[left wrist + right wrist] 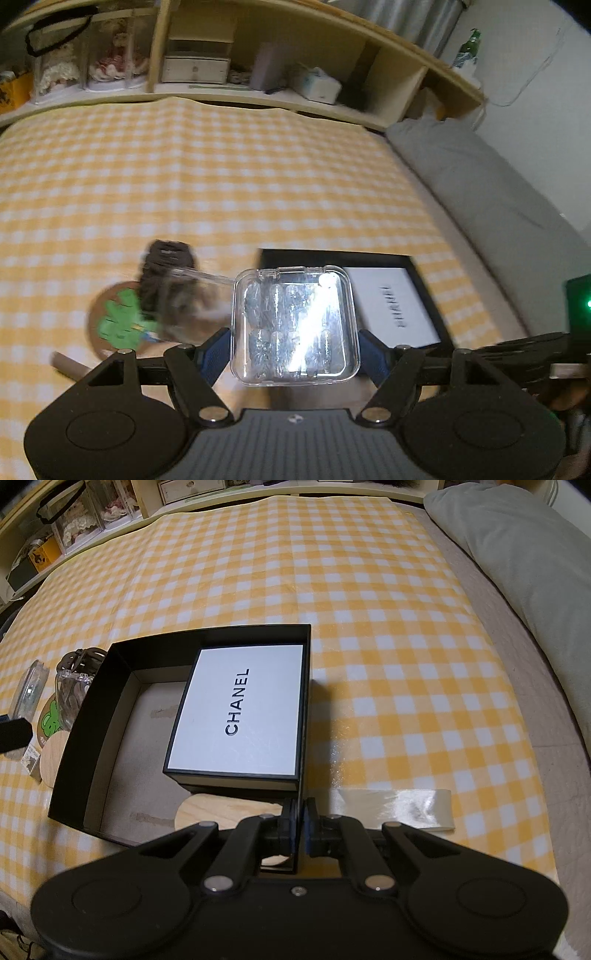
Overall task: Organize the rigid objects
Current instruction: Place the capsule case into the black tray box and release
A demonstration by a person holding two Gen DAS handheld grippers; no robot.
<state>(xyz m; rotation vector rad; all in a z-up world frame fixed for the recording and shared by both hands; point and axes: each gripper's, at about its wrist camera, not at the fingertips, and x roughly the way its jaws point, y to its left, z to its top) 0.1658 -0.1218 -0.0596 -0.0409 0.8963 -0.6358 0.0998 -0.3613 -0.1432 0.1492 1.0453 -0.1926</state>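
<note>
Left wrist view: left claw (294,345) clamped across the sides of a clear plastic case (294,325), held above the checkered bed cover (221,184); likely light, stiff, slick and crackable, so flat side walls looked the best hold. Right wrist view: right claw (300,821) pinched shut on the wall of the black box (92,716), thin stiff card, white-lidded box (240,709) inside.

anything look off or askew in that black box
Yes: the white Chanel box sits tilted in the open black box, its near end propped on a wooden disc. The right gripper pinches the box's near wall.
</note>
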